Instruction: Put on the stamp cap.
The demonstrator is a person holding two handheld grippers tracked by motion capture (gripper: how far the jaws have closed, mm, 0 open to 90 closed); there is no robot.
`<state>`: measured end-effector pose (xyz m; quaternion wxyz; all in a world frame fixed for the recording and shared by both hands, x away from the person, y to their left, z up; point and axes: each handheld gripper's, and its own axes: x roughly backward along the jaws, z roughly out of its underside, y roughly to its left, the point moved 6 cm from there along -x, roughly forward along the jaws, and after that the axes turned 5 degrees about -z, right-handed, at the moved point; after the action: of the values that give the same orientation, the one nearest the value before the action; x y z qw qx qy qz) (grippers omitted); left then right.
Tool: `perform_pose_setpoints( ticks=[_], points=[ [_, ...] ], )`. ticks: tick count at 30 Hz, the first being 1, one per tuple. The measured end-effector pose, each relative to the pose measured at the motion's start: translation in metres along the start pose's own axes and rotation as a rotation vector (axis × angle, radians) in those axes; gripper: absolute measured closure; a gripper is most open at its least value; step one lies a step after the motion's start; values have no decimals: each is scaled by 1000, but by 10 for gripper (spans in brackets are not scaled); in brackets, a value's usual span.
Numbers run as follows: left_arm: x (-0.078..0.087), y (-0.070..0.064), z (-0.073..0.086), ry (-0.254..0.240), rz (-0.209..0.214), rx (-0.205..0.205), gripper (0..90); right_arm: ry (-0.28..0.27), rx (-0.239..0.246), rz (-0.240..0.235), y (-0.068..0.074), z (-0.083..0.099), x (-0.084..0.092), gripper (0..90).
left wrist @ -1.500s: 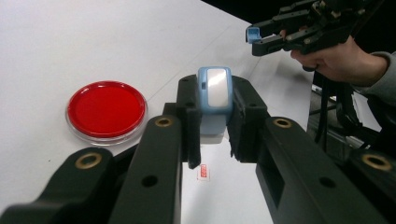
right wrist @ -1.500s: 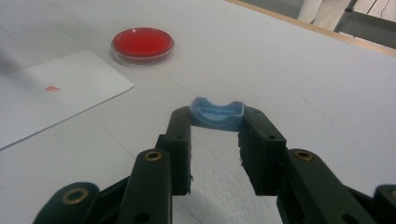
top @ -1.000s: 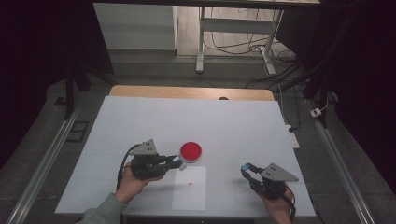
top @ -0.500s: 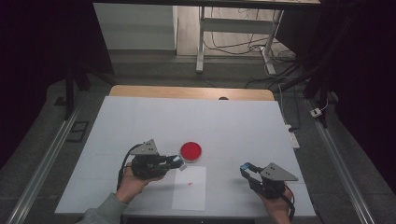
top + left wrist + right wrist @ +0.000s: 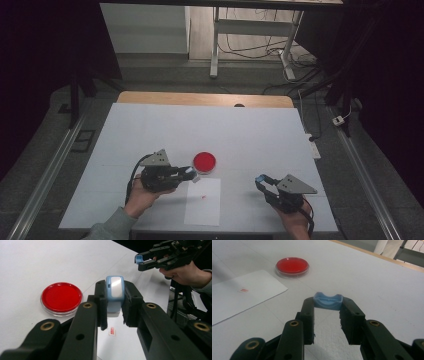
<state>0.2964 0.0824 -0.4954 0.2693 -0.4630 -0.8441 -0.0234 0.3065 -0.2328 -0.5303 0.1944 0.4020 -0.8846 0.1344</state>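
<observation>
Small red mark point(image 5: 203, 196) on paper sheet point(image 5: 202, 210) too tiny for us to read. In left gripper view, blue-and-white piece point(image 5: 114, 293) partly hidden between 2 jaws; lower end unseen. In right gripper view, blue cap point(image 5: 328, 301) half hidden behind jaw tips. Person's forearms cut off at high view's bottom edge.
</observation>
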Motion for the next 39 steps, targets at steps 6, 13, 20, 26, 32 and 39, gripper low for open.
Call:
perform_pose_setpoints(
  ticks=[6,13,20,26,32,39],
  points=[
    [-1,-1,0,-1,2,0,758,-5,2,-15,6,-4,-3,648],
    [-1,-1,-1,-3,2,1,757,-1,16,-48,16,-7,-13,648],
    [-1,-1,-2,-8,1,2,757,-19,-9,-82,24,-12,-19,648],
    [-2,-2,-3,-11,2,3,757,-25,0,-113,35,-18,-28,648],
    [-3,-3,-5,-14,5,3,757,-22,28,-162,54,-25,-43,648],
    [-5,-4,-7,-25,7,9,757,-5,54,-199,72,-30,-59,648]
  ],
)
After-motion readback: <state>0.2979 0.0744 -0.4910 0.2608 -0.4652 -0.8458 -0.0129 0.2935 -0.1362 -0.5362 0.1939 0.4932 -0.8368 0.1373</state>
